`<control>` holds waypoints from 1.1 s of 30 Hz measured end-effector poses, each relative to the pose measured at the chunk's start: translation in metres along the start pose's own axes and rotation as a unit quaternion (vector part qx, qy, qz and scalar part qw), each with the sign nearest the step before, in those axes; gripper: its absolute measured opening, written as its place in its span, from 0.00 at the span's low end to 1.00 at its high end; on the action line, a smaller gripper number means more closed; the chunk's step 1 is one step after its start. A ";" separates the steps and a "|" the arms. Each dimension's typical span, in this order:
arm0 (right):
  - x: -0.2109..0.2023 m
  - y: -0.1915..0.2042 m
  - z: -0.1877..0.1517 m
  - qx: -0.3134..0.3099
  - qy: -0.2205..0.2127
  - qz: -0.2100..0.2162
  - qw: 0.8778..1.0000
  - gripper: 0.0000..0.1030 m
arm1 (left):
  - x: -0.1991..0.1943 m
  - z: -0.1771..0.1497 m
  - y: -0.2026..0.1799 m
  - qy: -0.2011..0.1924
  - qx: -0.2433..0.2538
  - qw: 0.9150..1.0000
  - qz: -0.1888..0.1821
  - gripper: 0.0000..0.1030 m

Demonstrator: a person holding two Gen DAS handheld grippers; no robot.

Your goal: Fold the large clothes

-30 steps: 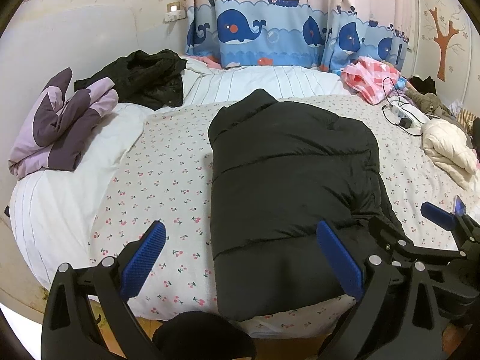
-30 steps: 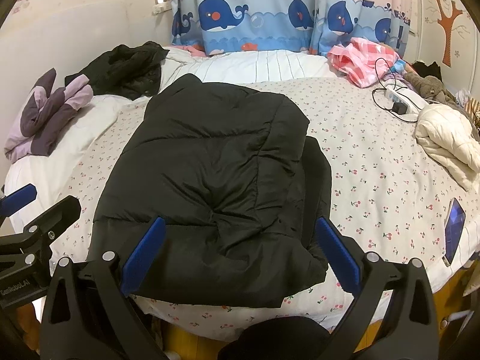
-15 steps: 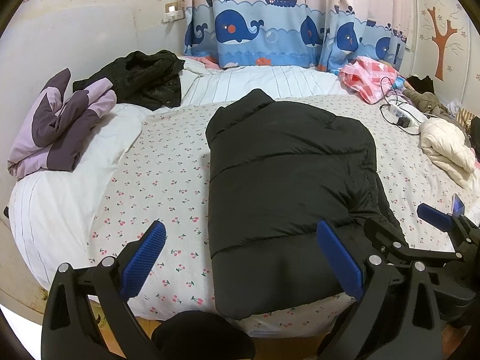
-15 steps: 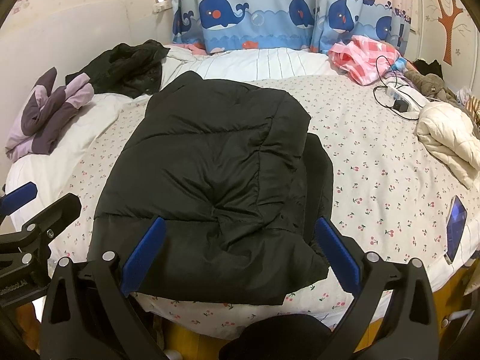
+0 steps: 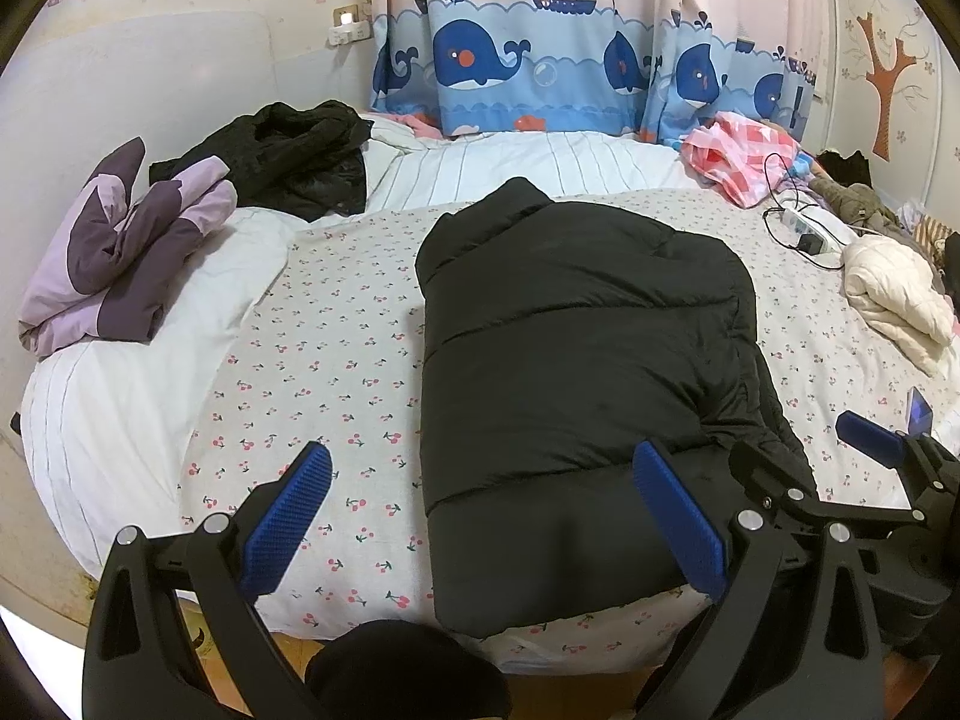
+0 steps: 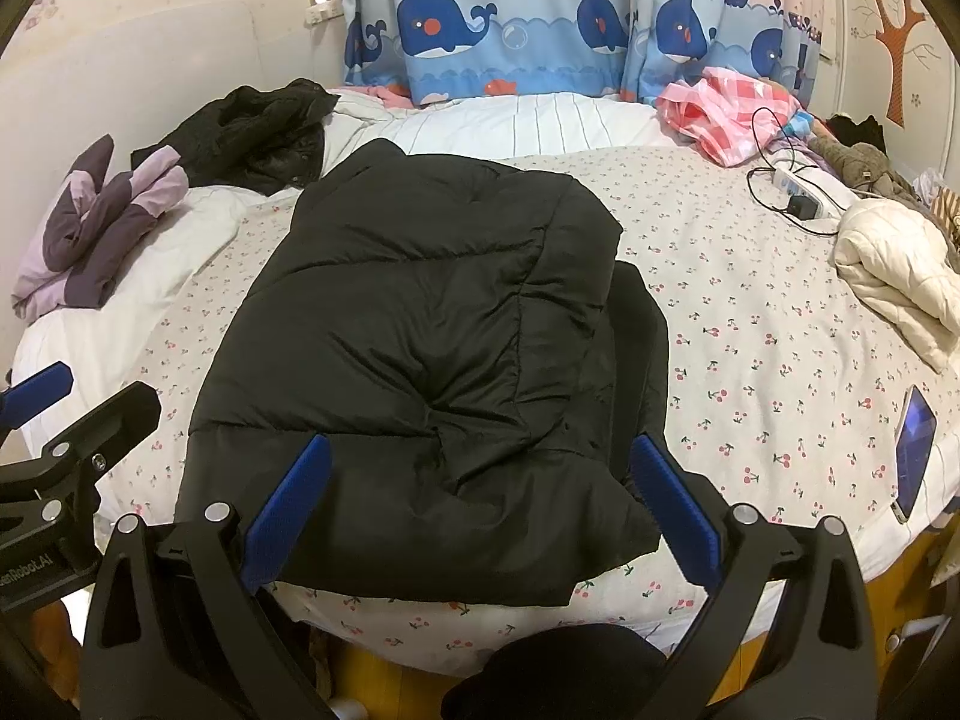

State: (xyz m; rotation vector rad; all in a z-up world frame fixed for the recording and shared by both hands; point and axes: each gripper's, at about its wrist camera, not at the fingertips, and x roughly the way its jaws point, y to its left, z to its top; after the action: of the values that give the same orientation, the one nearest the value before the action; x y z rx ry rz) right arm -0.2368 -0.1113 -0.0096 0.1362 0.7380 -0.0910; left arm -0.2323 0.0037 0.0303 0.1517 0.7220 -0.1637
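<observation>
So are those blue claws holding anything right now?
Nothing. The left gripper and right gripper are both open, above the black jacket.

A round bed [image 6: 750, 312] carries everything — its cherry-print sheet [image 5: 336, 372] covers the near part, white striped bedding [image 5: 540, 171] the far part. On it lie a folded black puffer jacket [image 6: 420, 348] in the middle, a purple garment [image 5: 126, 246] and a crumpled black one [image 5: 288, 150] at left, a pink checked cloth [image 6: 726, 108], a power strip [image 6: 804, 186], a cream jacket [image 6: 900, 270] and a phone [image 6: 915, 450] at right — all apart from the black jacket
</observation>
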 end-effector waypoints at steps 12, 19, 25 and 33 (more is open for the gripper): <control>0.000 0.000 -0.001 -0.001 -0.001 -0.002 1.000 0.93 | 0.000 0.000 0.000 0.000 0.000 1.000 0.001 0.94; 0.000 0.000 -0.001 -0.001 -0.001 -0.002 1.000 0.93 | 0.000 0.000 0.001 -0.001 0.001 1.000 0.003 0.94; 0.000 -0.001 -0.001 -0.001 0.000 -0.001 1.000 0.93 | 0.002 -0.002 0.003 -0.002 0.002 1.000 0.005 0.94; 0.001 -0.001 -0.001 0.000 0.000 -0.001 1.000 0.93 | 0.003 -0.004 0.005 -0.002 0.002 1.000 0.006 0.94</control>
State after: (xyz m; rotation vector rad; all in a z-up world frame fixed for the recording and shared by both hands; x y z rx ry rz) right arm -0.2374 -0.1125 -0.0112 0.1347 0.7386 -0.0936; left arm -0.2317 0.0091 0.0255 0.1594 0.7167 -0.1534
